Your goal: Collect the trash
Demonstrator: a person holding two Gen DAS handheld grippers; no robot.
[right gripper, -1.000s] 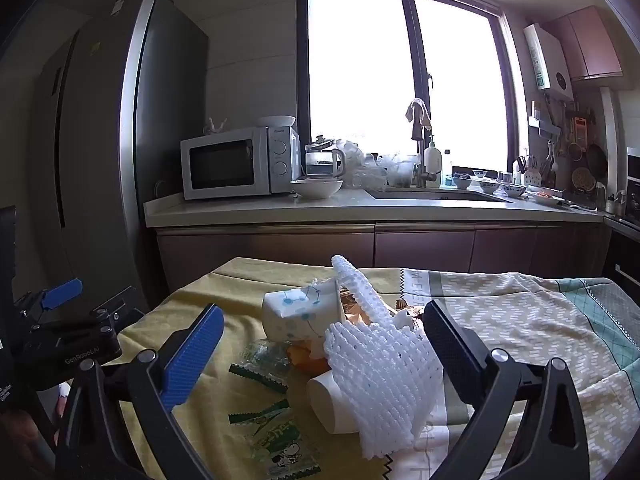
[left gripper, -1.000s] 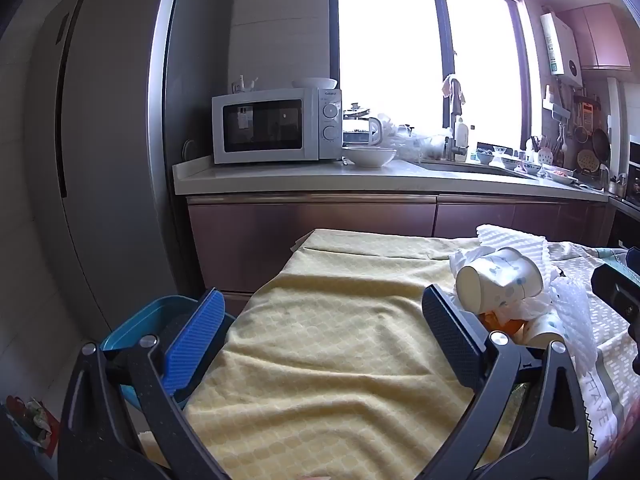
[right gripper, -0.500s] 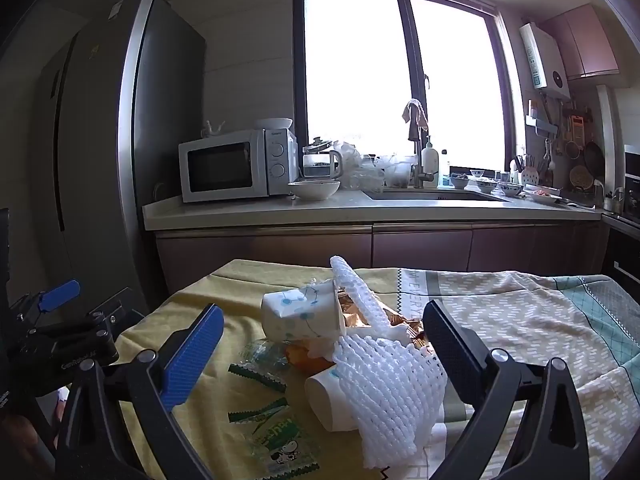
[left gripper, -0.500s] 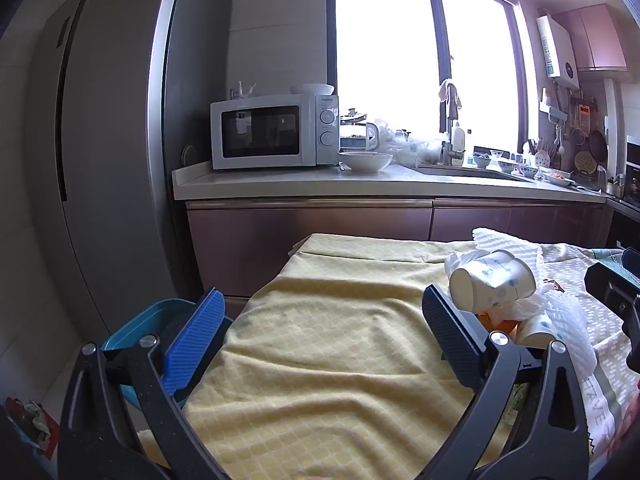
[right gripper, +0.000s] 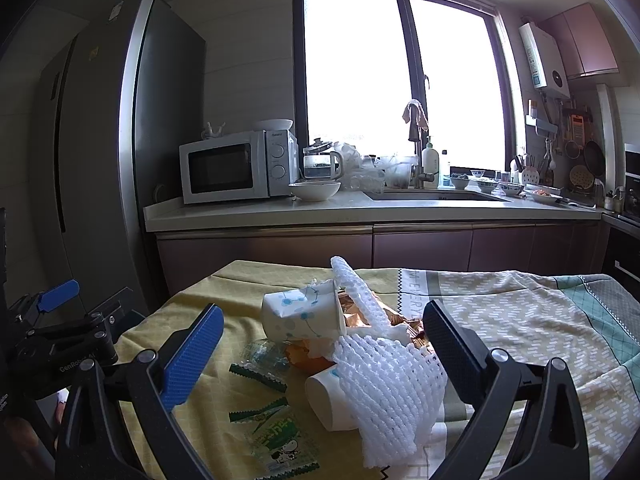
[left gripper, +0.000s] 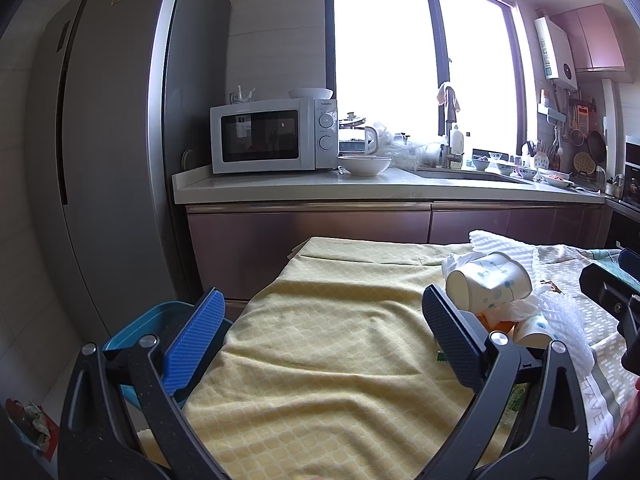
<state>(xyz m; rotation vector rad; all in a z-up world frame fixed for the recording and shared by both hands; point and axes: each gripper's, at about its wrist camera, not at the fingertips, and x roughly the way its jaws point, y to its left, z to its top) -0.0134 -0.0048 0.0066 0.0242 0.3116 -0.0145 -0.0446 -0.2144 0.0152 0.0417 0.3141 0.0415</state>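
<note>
The trash lies in one heap on the table [right gripper: 520, 312], on the seam between the yellow cloth [left gripper: 320, 340] and the patterned cloth [right gripper: 540, 320]. The heap holds a white foam net sleeve [right gripper: 392, 384], a tipped printed paper cup [right gripper: 296, 316], a second paper cup [right gripper: 332, 400] lying on its side under the net, a crumpled tissue [left gripper: 508, 308], orange scraps [right gripper: 300, 354] and clear snack wrappers [right gripper: 280, 440] lying flat on the cloth

Handling judgement:
- Foam net: very light, soft, springy. It compresses under the pads and is unlikely to slip. Take hold across its bulging middle
- Paper cups: light, thin-walled, easily crushed. Crushing is acceptable for trash. Pinch one wall at the rim, one pad inside and one outside
- Wrappers: thin, slick, flat. These are likely the hardest to lift; pinch a serrated end or a raised fold

Right gripper [right gripper: 320, 356]: jaws spread wide, holding nothing. The heap sits between and just ahead of the fingers, with the foam net nearest the black finger [right gripper: 452, 352]. Whether that finger touches the net cannot be told

Left gripper [left gripper: 320, 332]: jaws also spread wide, empty, above bare yellow cloth. The heap lies just beyond its right finger. A blue bin [left gripper: 136, 328] shows behind the blue finger [left gripper: 196, 344], below the table's edge, and is the probable destination for the trash
</note>
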